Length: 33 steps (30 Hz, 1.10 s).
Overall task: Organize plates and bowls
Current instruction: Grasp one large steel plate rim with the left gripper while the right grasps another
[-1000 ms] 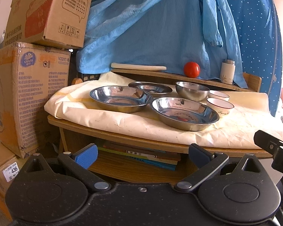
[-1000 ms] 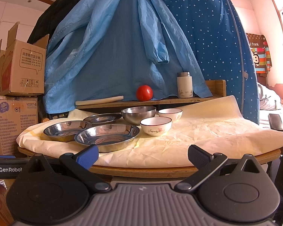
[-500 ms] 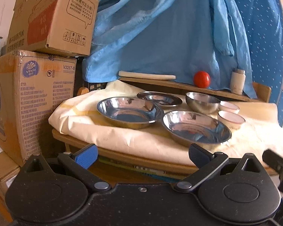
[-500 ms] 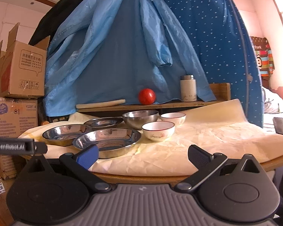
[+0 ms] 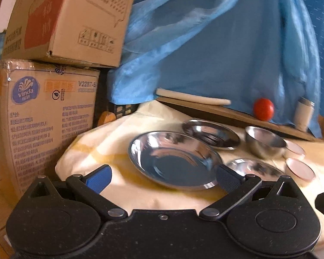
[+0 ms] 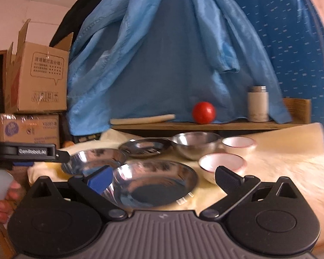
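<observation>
1. Left wrist view: the left tongs (image 5: 162,176), jaws apart and empty, have closed in on the nearest steel plate (image 5: 175,158) on the counter (image 5: 110,151).
2. Right tongs (image 6: 162,178), also apart and empty, have neared another steel plate (image 6: 153,182); grasping looks imminent.

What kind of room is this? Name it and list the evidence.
Probably a lived-in home room doubling as storage, not a proper kitchen: stacked cardboard boxes, a blue garment hanging behind, and steel plates on a cloth-covered table.
</observation>
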Motion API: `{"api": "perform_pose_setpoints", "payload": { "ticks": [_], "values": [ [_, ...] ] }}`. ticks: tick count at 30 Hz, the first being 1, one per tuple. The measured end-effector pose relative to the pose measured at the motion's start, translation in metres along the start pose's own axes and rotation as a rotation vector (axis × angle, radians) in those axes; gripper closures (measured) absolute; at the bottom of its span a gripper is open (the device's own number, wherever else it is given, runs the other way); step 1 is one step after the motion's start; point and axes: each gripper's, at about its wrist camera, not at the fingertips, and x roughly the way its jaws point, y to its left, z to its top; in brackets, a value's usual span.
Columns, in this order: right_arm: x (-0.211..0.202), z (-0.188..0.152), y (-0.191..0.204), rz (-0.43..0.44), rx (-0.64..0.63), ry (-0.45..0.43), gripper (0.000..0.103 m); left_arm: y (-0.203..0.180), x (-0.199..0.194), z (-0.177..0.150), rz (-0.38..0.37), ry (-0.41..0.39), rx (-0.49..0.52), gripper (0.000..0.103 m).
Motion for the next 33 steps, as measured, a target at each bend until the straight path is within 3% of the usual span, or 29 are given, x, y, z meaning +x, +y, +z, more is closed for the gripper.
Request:
{"api": "perform_pose_setpoints", "payload": {
  "ticks": [5,11,14,18,23,33],
  "values": [
    [0.042,0.026,0.001,0.075,0.009,0.047,0.0,0.011,0.031,0.016,0.028,0.037,-0.015,0.001],
    [0.102,0.052,0.003,0.171,0.034,0.195,0.0,0.018,0.06,0.022,0.037,0.122,-0.048,0.001],
    [0.128,0.057,0.01,0.199,0.014,0.243,0.0,0.018,0.072,0.024,0.058,0.157,-0.046,0.001],
    [0.158,0.057,0.02,0.219,-0.025,0.288,0.0,0.016,0.083,0.025,0.029,0.176,-0.06,0.001],
    [0.191,0.052,0.017,0.233,0.029,0.383,0.001,0.019,0.097,0.025,0.024,0.197,-0.098,0.002],
    [0.228,0.05,0.028,0.28,0.051,0.483,0.02,0.027,0.105,0.027,-0.013,0.213,-0.17,0.017]
  ]
}}
